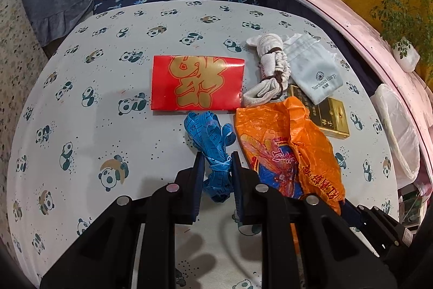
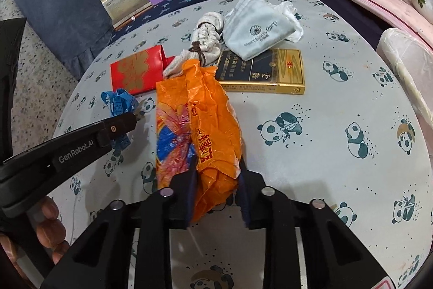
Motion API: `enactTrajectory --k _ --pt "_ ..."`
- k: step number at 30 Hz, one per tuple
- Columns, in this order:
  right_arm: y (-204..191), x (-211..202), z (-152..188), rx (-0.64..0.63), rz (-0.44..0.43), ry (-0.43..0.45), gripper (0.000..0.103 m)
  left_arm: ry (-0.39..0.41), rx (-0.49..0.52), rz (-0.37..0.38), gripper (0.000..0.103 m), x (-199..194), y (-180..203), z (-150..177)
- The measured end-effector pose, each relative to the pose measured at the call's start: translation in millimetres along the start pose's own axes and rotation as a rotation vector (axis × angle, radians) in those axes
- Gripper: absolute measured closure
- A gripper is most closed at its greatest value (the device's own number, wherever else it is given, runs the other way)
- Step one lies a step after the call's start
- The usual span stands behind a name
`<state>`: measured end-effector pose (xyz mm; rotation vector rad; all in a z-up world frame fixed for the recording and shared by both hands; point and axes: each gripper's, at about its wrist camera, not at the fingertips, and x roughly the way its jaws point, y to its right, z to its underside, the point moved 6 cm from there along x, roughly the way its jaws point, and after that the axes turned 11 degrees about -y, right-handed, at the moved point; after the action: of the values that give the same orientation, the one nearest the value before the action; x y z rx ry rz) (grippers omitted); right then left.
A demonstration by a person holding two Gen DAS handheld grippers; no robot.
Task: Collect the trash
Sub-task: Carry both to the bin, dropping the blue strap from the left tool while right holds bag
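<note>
The left gripper (image 2: pixel 135 119) carries "GenRobot.AI" in pale letters along its black arm. A light blue pouch (image 1: pixel 315 72) reads "Narcissus Garp" under a small shell emblem. The blue measuring tape (image 1: pixel 213 142) shows printed numbers, too small to make out. The red envelope (image 1: pixel 197 83), orange bag (image 2: pixel 200 132) and gold box (image 2: pixel 273 72) bear Chinese characters I cannot read.

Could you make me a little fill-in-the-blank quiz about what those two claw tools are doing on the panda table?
1. The left gripper is closed on a bundled ____ measuring tape.
2. The right gripper pinches the crumpled ____ plastic bag.
3. The pale drawstring pouch lies partly on top of the ____ box.
4. The red envelope bears a large character printed in ____.

Missing words: blue; orange; gold; gold
</note>
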<state>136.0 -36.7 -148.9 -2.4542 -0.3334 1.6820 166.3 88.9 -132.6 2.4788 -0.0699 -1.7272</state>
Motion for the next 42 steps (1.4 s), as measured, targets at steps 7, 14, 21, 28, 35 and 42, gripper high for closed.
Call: enactTrajectory --k 7,14,21,28,35,42 --pt "3.7 -40.4 -8.6 -0.017 0.019 0.11 0.088 0.03 0.037 0.021 0.084 -15.0 21.2 -2.9" --pt "31.3 -84.0 -19.5 0.034 0.04 0.21 0.088 0.08 0.113 0.053 0.084 -37.5 64.3 -11.2" --pt "73.8 -117.4 -26.1 0.115 0.079 0.282 0.088 0.115 0.198 0.075 0.084 -53.5 116.1 -15.0" --pt "120.7 -141.7 -26.5 0.201 0.123 0.335 0.088 0.127 0.287 0.1 0.084 -59.6 170.6 -13.5" --pt "175.0 -165.1 -15.9 0.3 0.161 0.383 0.088 0.123 0.395 0.114 0.084 -55.4 230.9 -10.6" --pt "229.3 -181.4 -5.9 0.398 0.199 0.413 0.088 0.105 0.492 0.146 0.084 -44.6 289.5 -6.9"
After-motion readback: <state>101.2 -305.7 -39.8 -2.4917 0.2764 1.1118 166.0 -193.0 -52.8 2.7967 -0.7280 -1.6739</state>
